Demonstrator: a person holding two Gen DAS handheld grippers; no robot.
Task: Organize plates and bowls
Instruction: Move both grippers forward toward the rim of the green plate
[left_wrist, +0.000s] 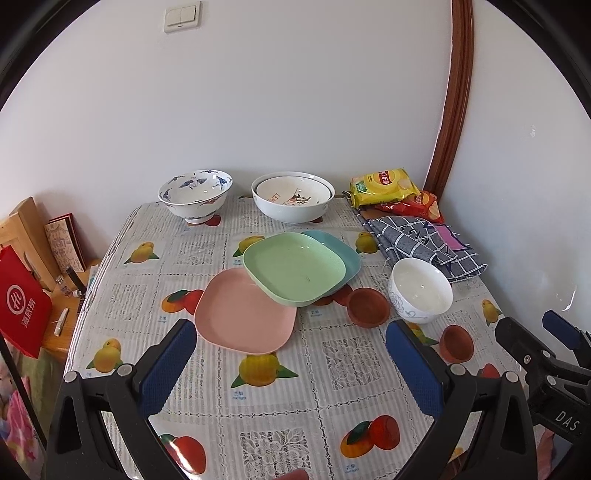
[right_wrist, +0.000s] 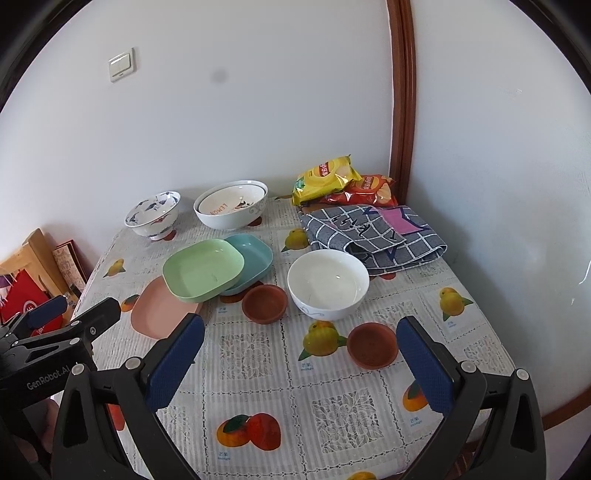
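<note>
The table (left_wrist: 258, 424) stands in a room corner under a fruit-print cloth. At its far right lies a folded checked towel (left_wrist: 424, 243), with a yellow chip bag (left_wrist: 384, 184) and a red chip bag (left_wrist: 421, 206) behind it against the wall.

At the far edge sit two big bowls: a white bowl (left_wrist: 293, 206) with a smaller one nested inside it, and to its left a blue-patterned bowl (left_wrist: 195, 195).

Mid-table, three plates overlap. The green plate (left_wrist: 293, 269) lies on top, tilted, resting on the teal plate (left_wrist: 332, 245) behind it and on the far corner of the pink plate (left_wrist: 243, 314) in front.

Right of the plates stands a small white bowl (left_wrist: 421, 291). A brown dish (left_wrist: 367, 308) sits just beside it, touching the green plate's edge or nearly so; a second brown dish (left_wrist: 456, 343) lies nearer, apart.

The left hand-held gripper (left_wrist: 291, 365) hangs above the near table, released, jaws wide apart and empty. The right hand-held gripper (right_wrist: 301, 365) does likewise, gaping over the nearer brown dish, touching nothing.
</note>
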